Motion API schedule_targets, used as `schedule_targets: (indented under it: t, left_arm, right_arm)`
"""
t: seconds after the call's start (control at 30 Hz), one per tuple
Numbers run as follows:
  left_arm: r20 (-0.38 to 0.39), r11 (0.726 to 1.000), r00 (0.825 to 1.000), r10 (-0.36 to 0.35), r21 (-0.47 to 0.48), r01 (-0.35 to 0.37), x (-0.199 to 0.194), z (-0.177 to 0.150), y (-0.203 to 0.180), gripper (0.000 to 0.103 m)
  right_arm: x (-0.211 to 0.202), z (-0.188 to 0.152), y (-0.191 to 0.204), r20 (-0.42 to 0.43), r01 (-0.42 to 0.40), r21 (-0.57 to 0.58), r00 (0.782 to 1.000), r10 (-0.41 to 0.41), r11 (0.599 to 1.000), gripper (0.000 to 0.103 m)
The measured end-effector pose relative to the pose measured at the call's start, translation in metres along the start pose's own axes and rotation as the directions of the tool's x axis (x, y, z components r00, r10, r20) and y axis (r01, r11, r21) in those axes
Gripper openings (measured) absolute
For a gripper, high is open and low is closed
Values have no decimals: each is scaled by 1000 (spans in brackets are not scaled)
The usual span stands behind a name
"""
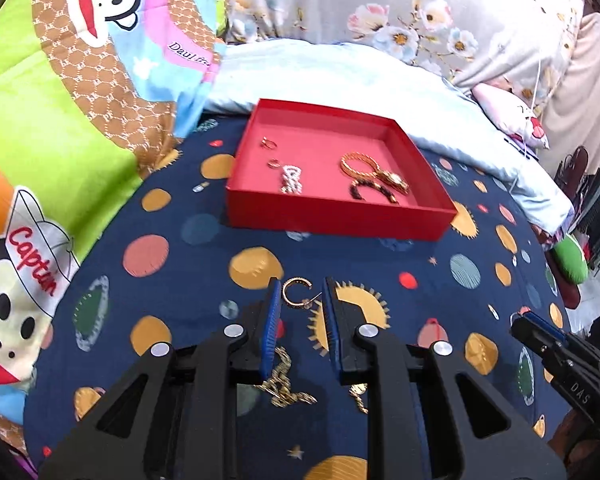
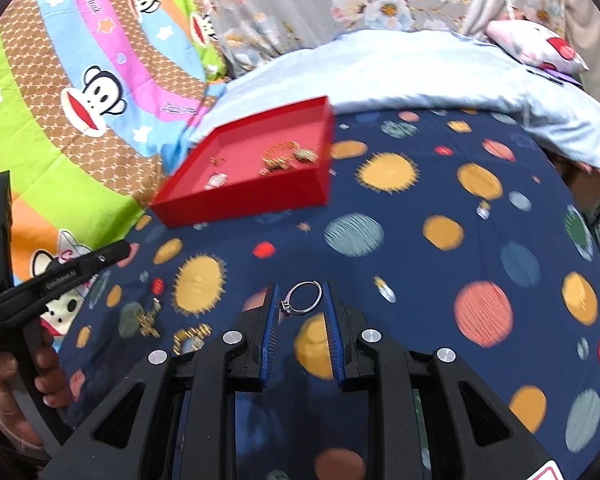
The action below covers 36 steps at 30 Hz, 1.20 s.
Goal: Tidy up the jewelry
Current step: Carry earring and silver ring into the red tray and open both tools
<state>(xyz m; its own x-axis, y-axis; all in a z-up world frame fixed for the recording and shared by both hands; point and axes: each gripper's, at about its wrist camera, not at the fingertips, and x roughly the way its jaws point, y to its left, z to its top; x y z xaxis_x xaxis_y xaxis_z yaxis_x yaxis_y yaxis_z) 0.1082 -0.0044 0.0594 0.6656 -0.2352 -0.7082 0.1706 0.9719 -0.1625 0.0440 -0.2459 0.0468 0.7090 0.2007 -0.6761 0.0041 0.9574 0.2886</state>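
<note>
My left gripper [image 1: 300,286] is shut on a gold hoop earring [image 1: 296,293], which hangs between the blue pads above the navy planet-print sheet. My right gripper [image 2: 300,290] is shut on a thin silver ring [image 2: 305,298] with a small stone on its left side. An open red box [image 1: 340,216] stands further back on the sheet. It holds a gold bracelet [image 1: 358,162], a dark bangle, a pearl piece [image 1: 291,180] and small earrings. Gold chains [image 1: 284,384] lie on the sheet beneath the left fingers. From the right wrist the red box [image 2: 244,200] sits up and left.
A bright cartoon-monkey quilt [image 1: 60,120] borders the sheet on the left. A pale blue pillow [image 1: 340,76] and floral fabric lie behind the box. A hand [image 2: 40,376] holds the left tool's handle. More gold chain pieces [image 2: 148,320] lie on the sheet beside it.
</note>
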Motion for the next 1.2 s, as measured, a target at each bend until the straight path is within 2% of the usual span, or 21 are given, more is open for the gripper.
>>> schedule_targets:
  t: [0.3, 0.63, 0.9, 1.03, 1.2]
  left_arm:
    - [42, 1000, 999, -11, 16, 11, 9, 32, 6, 20]
    - [87, 1000, 996, -19, 17, 18, 37, 78, 4, 20]
    - [65, 999, 997, -37, 13, 37, 80, 124, 4, 21]
    - [35, 998, 998, -59, 6, 59, 103, 144, 5, 21]
    - [10, 998, 998, -56, 4, 56, 129, 167, 2, 21]
  right_arm:
    - [23, 47, 29, 56, -18, -88, 998, 23, 996, 21]
    - [66, 102, 29, 72, -45, -84, 996, 51, 995, 21]
    - [104, 154, 33, 77, -74, -100, 994, 82, 992, 21]
    - [133, 180, 35, 54, -74, -122, 995, 81, 990, 21]
    - [164, 209, 27, 18, -93, -81, 995, 95, 992, 21]
